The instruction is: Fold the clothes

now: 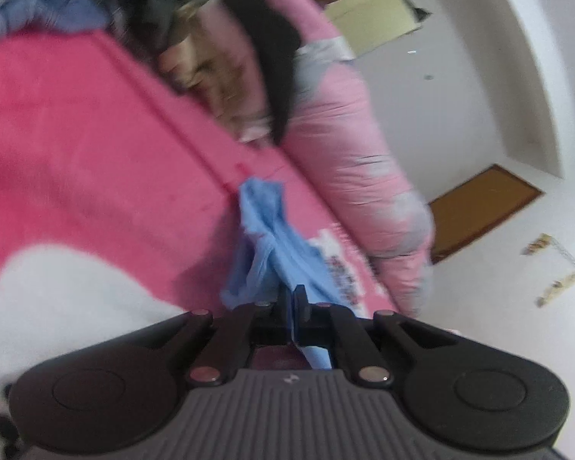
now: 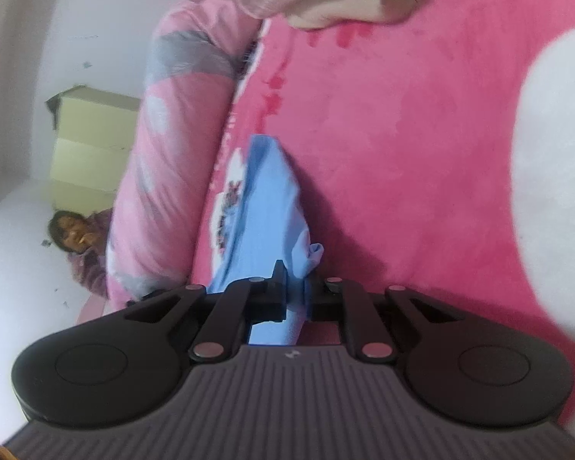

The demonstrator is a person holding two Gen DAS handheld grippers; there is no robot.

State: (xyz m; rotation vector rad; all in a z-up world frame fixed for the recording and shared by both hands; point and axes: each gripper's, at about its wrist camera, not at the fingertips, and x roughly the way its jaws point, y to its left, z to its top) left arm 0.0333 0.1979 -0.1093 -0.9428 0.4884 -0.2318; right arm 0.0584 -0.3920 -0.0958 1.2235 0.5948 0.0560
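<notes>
Blue cloth, a light garment [image 1: 272, 253], runs out from your left claw [image 1: 295, 306] in the left wrist view; the jaws are pressed together on one bunched edge of it. The rest trails forward and sags onto the pink blanket [image 1: 76, 126], close to the rolled pink quilt [image 1: 349, 145] at the bed's edge. You look to be mid-lift, raising the garment to spread it before a fold.

From the right wrist view, your right claw [image 2: 293, 287] pinches another edge of the same garment [image 2: 264, 199], which stretches ahead over the blanket [image 2: 402, 153], just beside the quilt [image 2: 165, 176]. Next you likely need to draw both claws apart, keeping both pinches tight, so the cloth hangs flat.
</notes>
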